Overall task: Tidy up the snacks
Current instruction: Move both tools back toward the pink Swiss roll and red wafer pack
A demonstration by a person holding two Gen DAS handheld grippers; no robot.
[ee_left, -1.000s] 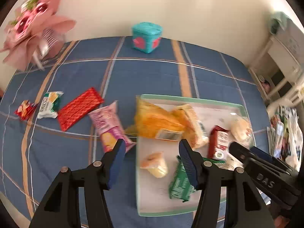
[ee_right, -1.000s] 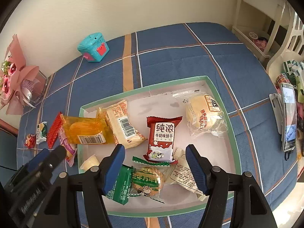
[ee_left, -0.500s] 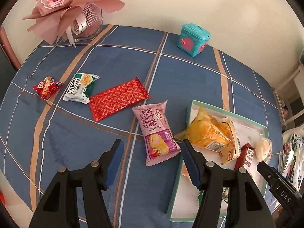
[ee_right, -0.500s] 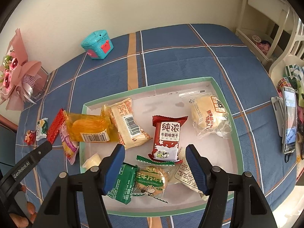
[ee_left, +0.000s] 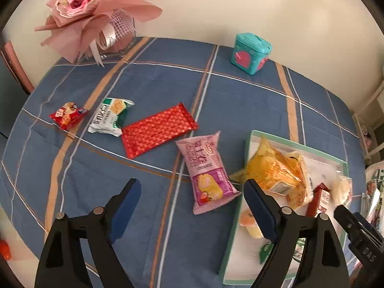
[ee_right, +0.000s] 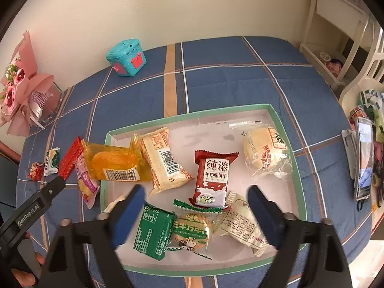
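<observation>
My left gripper (ee_left: pixel 190 189) hovers over the blue checked cloth, jaws opening with nothing gripped; the pink packet (ee_left: pixel 206 172) lies below its right finger. Further left lie a flat red packet (ee_left: pixel 158 129), a green-white packet (ee_left: pixel 109 117) and a small red packet (ee_left: pixel 67 115). My right gripper (ee_right: pixel 196 192) hangs above the green-rimmed tray (ee_right: pixel 192 116), jaws opening and empty. The tray holds several packets: a red milk-biscuit packet (ee_right: pixel 211 175), a bun (ee_right: pixel 264 151), a green packet (ee_right: pixel 153 232). An orange packet (ee_right: pixel 115 163) overhangs its left rim.
A pink bouquet (ee_left: pixel 96 12) and a teal box (ee_left: pixel 250 52) stand at the back by the wall. A phone (ee_right: pixel 363 163) lies at the table's right edge, with white shelving (ee_right: pixel 336 36) beyond. The table's front edge is close under both grippers.
The left gripper swung left from over the tray to the loose packets on the cloth. Both pairs of jaws now stand much wider. The right gripper kept its place.
</observation>
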